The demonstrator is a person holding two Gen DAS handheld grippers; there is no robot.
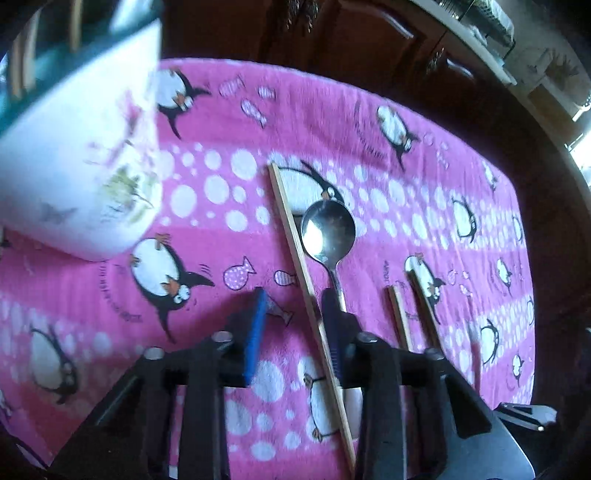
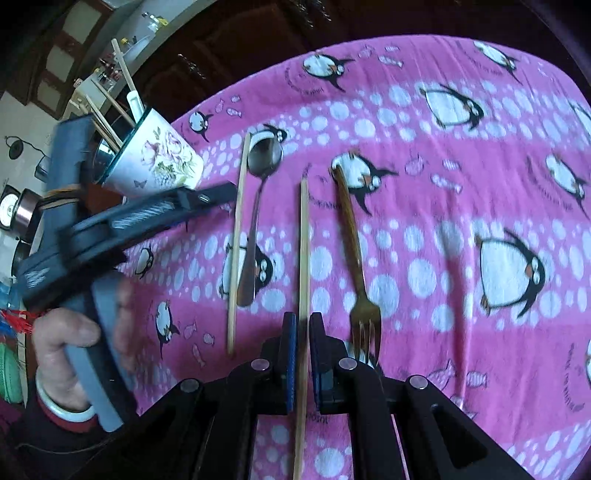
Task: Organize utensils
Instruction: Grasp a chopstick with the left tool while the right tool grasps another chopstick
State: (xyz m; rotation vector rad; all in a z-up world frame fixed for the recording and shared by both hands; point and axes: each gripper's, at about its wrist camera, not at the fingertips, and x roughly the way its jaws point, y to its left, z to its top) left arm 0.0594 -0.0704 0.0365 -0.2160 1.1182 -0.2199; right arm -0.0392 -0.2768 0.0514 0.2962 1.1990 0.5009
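A white floral cup with chopsticks and a white utensil inside stands at the cloth's left; it also shows in the left wrist view. A steel spoon and a wooden chopstick lie side by side on the cloth, seen too in the right wrist view, spoon and chopstick. My left gripper is open just above them. My right gripper has its jaws close on either side of a second chopstick. A gold fork lies right of it.
A pink penguin-print cloth covers the round table. Dark wooden cabinets stand behind. The hand holding the left gripper fills the left of the right wrist view. Kitchen clutter sits past the table's left edge.
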